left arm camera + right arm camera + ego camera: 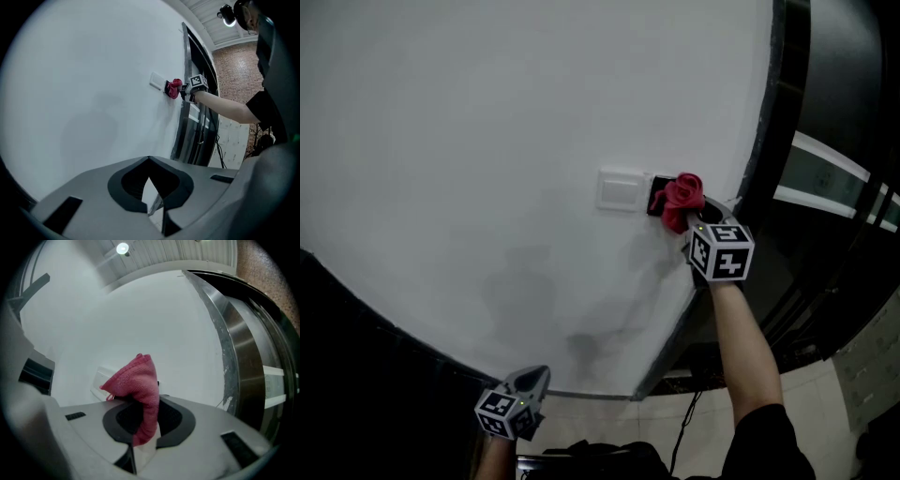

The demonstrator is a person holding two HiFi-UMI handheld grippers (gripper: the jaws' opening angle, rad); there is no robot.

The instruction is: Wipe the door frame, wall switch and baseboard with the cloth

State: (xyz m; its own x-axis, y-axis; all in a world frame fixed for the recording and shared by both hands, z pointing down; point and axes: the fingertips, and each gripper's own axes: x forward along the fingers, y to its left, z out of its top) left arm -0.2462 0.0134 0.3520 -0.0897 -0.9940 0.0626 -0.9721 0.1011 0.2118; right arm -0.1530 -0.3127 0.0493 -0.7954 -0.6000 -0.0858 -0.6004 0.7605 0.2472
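1. The left gripper [530, 382] hangs low at the near edge, away from the wall; its jaws are closed tip to tip with nothing between them.
2. The white wall [487, 141] fills most of the head view.
3. A white wall switch [622, 190] sits on the wall, with a dark plate [655, 198] just to its right.
4. The red cloth [680, 200] is bunched against that dark plate, beside the switch.
5. The right gripper [694, 218] has its jaws clamped on the cloth, which sticks up from between them towards the wall.
6. The dark door frame [769, 122] runs along the wall's right edge, near the cloth.
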